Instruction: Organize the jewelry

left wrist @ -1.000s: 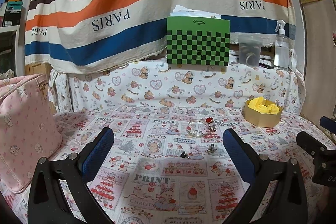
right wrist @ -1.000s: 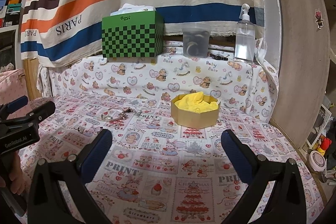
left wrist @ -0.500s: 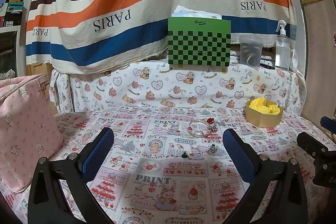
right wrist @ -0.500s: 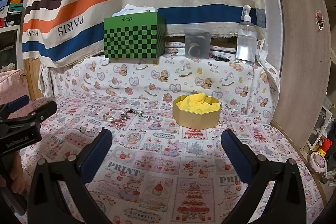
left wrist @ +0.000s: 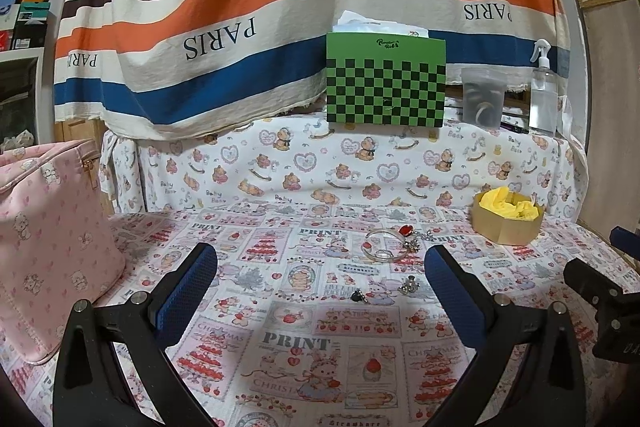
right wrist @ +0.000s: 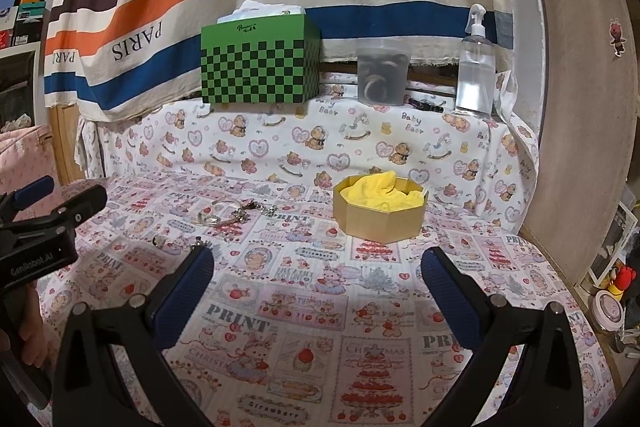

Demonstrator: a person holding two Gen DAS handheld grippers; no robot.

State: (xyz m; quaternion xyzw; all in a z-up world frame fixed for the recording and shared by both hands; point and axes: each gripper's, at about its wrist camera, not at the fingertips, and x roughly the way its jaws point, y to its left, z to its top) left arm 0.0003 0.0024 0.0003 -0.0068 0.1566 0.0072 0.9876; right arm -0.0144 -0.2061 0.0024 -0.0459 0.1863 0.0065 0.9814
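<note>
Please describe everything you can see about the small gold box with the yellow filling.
The gold box is low and many-sided, apparently octagonal, and looks like matte card. It stands open with no lid visible, filled with crumpled yellow material that rises slightly above the rim. It sits flat on the printed tablecloth, right of the jewelry pieces, apart from them. Neither gripper touches it.

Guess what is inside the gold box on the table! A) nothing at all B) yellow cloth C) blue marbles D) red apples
B: the gold octagonal box is filled with crumpled yellow cloth, seen from both wrist cameras, while the bangle and the other jewelry lie outside it on the printed tablecloth.
</note>
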